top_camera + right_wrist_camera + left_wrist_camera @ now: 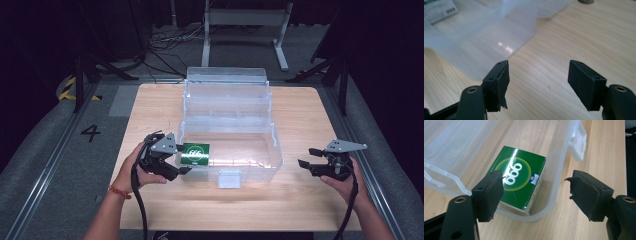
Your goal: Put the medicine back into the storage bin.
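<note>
- My left gripper is spread open, empty, straddling the clear box's left wall.
- The green carton lies inside that box, at its left end.
- My right gripper waits open right of the box.
- Placing looks done; next, back off clear.

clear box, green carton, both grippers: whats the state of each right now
clear plastic box: open, lid tipped back and standing behind it
front latch: undone, hanging on the box's front wall
green carton: closed, lying flat inside the box at its left end, printed face up
left gripper: open, jaws apart at the box's left end, holding nothing
right gripper: open, over bare table right of the box, holding nothing
</note>
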`<state>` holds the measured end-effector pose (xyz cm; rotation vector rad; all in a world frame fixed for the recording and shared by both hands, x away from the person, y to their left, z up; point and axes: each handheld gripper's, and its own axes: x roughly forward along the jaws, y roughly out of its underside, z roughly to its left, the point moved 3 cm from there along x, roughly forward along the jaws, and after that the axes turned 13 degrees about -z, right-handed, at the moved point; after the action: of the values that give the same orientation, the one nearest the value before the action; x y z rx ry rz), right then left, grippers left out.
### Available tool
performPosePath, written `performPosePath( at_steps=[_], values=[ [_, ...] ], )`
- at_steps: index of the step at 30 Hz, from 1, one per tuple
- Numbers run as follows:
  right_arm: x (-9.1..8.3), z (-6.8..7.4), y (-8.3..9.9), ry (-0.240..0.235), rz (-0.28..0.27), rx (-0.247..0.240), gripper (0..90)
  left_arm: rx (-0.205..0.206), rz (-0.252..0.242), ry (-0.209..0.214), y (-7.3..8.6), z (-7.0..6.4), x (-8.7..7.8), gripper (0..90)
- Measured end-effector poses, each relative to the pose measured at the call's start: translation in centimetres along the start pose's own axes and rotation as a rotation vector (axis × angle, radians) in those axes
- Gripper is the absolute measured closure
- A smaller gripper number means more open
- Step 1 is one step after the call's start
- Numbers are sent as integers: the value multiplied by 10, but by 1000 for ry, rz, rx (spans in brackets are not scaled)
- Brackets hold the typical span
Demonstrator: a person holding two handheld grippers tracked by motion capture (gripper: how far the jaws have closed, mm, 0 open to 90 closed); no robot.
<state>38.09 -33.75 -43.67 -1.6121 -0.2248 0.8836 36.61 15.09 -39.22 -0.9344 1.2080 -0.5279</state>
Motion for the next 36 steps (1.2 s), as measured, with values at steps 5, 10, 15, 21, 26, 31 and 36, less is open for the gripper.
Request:
performPosePath(
  at_steps=[5,10,15,21,26,31,36],
  values=[
    [2,3,-33,-11,-62,-39,344,-20,27,-53,14,-14,3,350],
    [7,8,-54,-26,-90,-74,358,-25,9,-61,16,-19,5,363],
    [17,15,-71,-55,-104,-96,361,11,31,-94,15,-21,6,441],
    [37,20,-89,-82,-103,-118,361,29,65,-111,13,-18,11,550],
    [55,23,-106,-104,-101,-134,361,54,106,-68,11,-16,20,579],
    [70,22,-119,-119,-94,-144,361,42,95,-28,12,-14,20,630],
    [78,20,-131,-110,-113,-155,370,75,99,-7,10,-13,18,675]
  ],
)
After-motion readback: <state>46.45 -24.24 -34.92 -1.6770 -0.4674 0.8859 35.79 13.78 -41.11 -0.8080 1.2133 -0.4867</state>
